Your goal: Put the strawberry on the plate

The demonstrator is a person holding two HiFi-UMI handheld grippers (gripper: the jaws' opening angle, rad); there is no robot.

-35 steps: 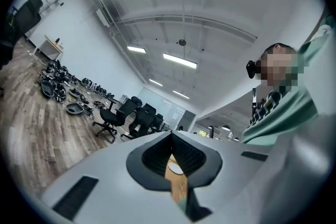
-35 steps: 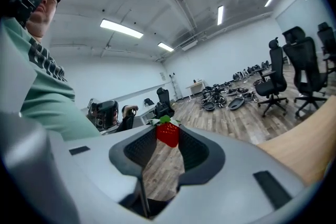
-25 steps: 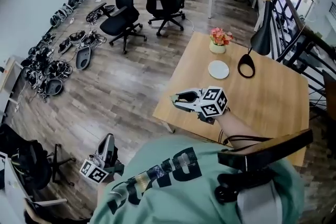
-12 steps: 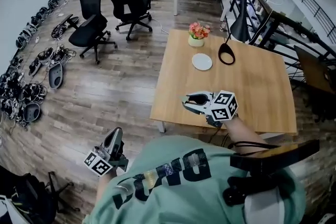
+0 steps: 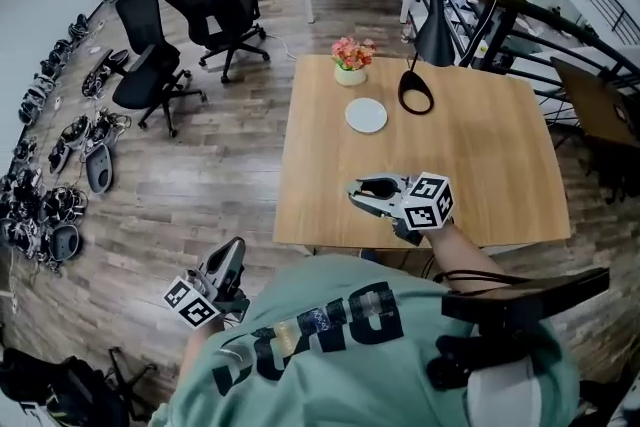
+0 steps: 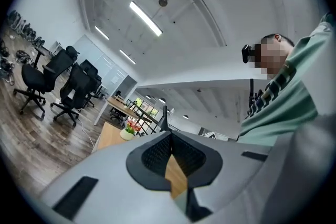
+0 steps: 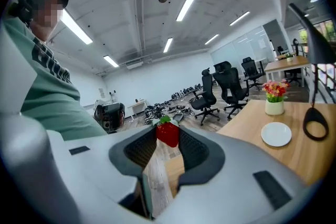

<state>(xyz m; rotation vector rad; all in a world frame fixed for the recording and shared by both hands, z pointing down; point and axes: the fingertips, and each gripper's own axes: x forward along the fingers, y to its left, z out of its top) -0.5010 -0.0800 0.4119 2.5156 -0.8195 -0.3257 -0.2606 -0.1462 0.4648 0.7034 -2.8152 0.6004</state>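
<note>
the right gripper (image 5: 357, 187) pinches the strawberry (image 7: 167, 134) at its tips for carrying, above the table (image 5: 480, 155) edge, well short of the plate (image 5: 366, 115). the left gripper (image 5: 232, 255), jaws together and seemingly empty, hangs aside.

The strawberry (image 7: 167, 132), red with a green leafy cap on top, is pinched between the right gripper's (image 5: 354, 188) jaw tips, over the near part of the table (image 5: 480, 165). The plate (image 5: 366, 115), white, round and bare, lies flat on the table at 12 o'clock from the strawberry, well apart.
</note>
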